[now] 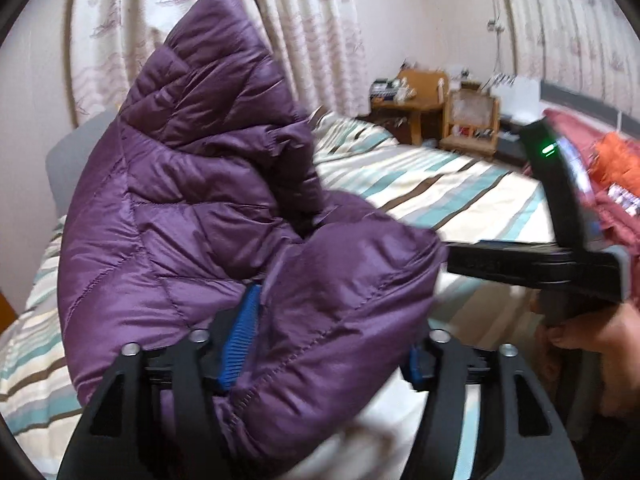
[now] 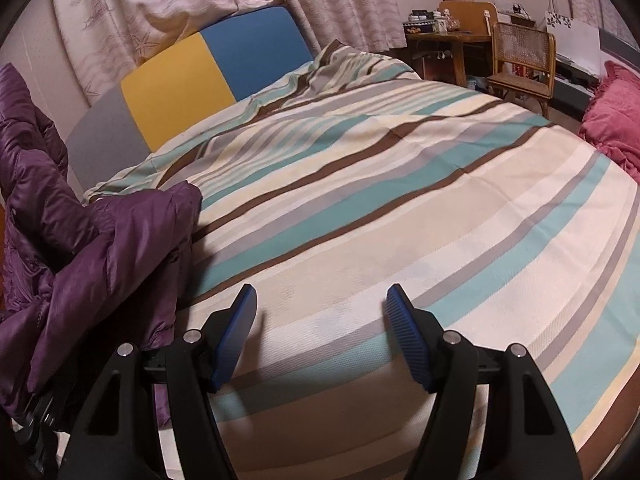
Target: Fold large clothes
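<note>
1. On the bed (image 2: 400, 184), with its striped cover, your purple quilted jacket (image 1: 208, 208) sits bunched up at the left side, rising in a tall heap in the left wrist view.
2. Your left gripper (image 1: 320, 344) has a fold of the jacket lying between its jaws. The left blue pad shows beside the fabric and the right pad is mostly hidden behind it. The jaws stand apart, and you cannot tell from this view whether the pads press on the cloth.
3. Your right gripper (image 2: 322, 332) hangs over bare striped cover with its jaws wide open and nothing between them. The jacket lies just to its left, apart from the pads.
4. In the left wrist view, your right hand (image 1: 588, 344) grips the handle of the other gripper at the right edge, and a small green light glows on that device.
5. Beyond the bed stand a blue, yellow and grey headboard (image 2: 200, 72), patterned curtains (image 2: 328, 4), a wooden desk (image 2: 448, 44) and a cane chair (image 2: 520, 60). A pink blanket (image 2: 612, 116) lies at the right.
</note>
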`<state>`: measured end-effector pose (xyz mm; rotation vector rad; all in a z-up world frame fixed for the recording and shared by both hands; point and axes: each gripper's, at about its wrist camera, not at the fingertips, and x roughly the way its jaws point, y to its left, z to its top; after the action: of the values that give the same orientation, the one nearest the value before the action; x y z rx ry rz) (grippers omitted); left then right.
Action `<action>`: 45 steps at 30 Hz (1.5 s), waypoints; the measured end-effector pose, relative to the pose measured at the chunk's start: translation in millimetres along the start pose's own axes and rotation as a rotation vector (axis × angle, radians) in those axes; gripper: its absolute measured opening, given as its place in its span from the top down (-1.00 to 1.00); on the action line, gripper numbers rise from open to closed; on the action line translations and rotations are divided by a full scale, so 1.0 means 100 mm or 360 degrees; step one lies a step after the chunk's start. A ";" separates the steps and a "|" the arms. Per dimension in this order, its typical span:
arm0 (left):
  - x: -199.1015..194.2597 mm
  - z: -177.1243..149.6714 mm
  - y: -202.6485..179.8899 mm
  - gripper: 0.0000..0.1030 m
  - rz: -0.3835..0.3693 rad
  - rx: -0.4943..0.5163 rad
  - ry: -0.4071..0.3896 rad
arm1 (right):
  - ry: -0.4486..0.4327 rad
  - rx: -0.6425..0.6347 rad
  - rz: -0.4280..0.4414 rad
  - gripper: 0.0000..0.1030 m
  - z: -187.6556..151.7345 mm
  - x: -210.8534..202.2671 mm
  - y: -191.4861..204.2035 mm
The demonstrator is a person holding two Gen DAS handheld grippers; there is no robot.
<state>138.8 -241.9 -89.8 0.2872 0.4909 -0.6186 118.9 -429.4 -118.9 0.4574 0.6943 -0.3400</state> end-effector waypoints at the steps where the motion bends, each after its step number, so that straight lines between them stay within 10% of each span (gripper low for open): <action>1: -0.04 -0.01 0.00 -0.33 -0.0009 -0.0002 -0.0022 | -0.0009 -0.0017 -0.0002 -0.31 0.00 -0.01 0.02; 11: -0.56 -0.18 0.34 -0.52 -0.0204 -0.0314 -0.0204 | -0.0017 -0.0097 0.0000 -0.31 0.02 -0.01 0.11; 22: -0.78 -0.39 1.39 -0.56 0.0182 -0.0971 -0.0338 | -0.0122 -0.0143 0.0106 -0.31 0.17 -0.23 0.33; 29: -0.37 -0.54 2.31 -0.52 0.0411 -0.1502 -0.0108 | -0.0305 -0.0255 0.0573 -0.57 0.58 -0.72 0.88; 35: -0.25 -0.43 2.23 -0.44 0.0358 -0.1362 -0.0039 | -0.0234 -0.0431 0.0815 -0.50 0.86 -0.63 1.55; 39: -0.17 -0.32 2.22 -0.40 0.0350 -0.1258 -0.0016 | -0.0001 -0.0507 0.0781 0.67 0.89 -0.26 1.75; 45: -0.05 -0.15 2.05 -0.43 0.0233 -0.1152 -0.0034 | 0.0133 -0.0215 0.0530 0.73 0.64 0.13 1.25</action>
<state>256.2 -73.5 -77.1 -0.3670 0.6339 -0.2704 218.3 -357.9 -48.5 0.4517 0.7042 0.0396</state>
